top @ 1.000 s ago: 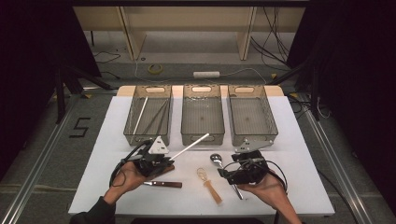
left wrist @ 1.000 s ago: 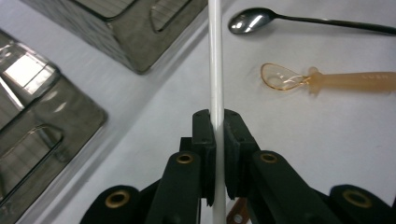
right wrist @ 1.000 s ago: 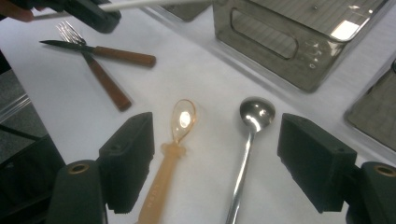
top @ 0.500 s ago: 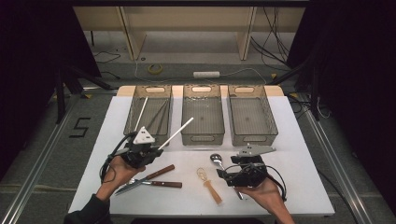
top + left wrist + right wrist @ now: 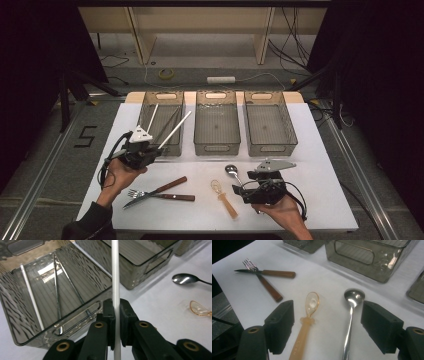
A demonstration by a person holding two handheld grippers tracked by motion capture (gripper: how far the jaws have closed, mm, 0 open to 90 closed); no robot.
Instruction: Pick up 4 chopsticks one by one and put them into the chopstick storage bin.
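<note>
My left gripper (image 5: pixel 151 151) (image 5: pixel 115 308) is shut on a white chopstick (image 5: pixel 175 129) (image 5: pixel 115 277), which slants up over the front rim of the left bin (image 5: pixel 176 150) (image 5: pixel 25 341). That bin holds another white chopstick (image 5: pixel 30 295) and two dark metal ones (image 5: pixel 57 290). My right gripper (image 5: pixel 240 192) (image 5: pixel 329 325) hovers open low over the table. Between its jaws lie an amber plastic spoon (image 5: pixel 222 195) (image 5: pixel 310 305) and a metal spoon (image 5: pixel 231 171) (image 5: pixel 353 298); neither is touched.
A wooden-handled fork (image 5: pixel 150 191) (image 5: pixel 268 286) and knife (image 5: pixel 172 197) (image 5: pixel 274 273) lie crossed at the front left. The middle bin (image 5: pixel 216 146) (image 5: pixel 372 267) and the right bin (image 5: pixel 270 145) stand beside the left one across the white table (image 5: pixel 320 175).
My left gripper has lifted and moved left and away from the fork and knife toward the left bin, carrying the white chopstick. The right gripper has stayed where it was.
</note>
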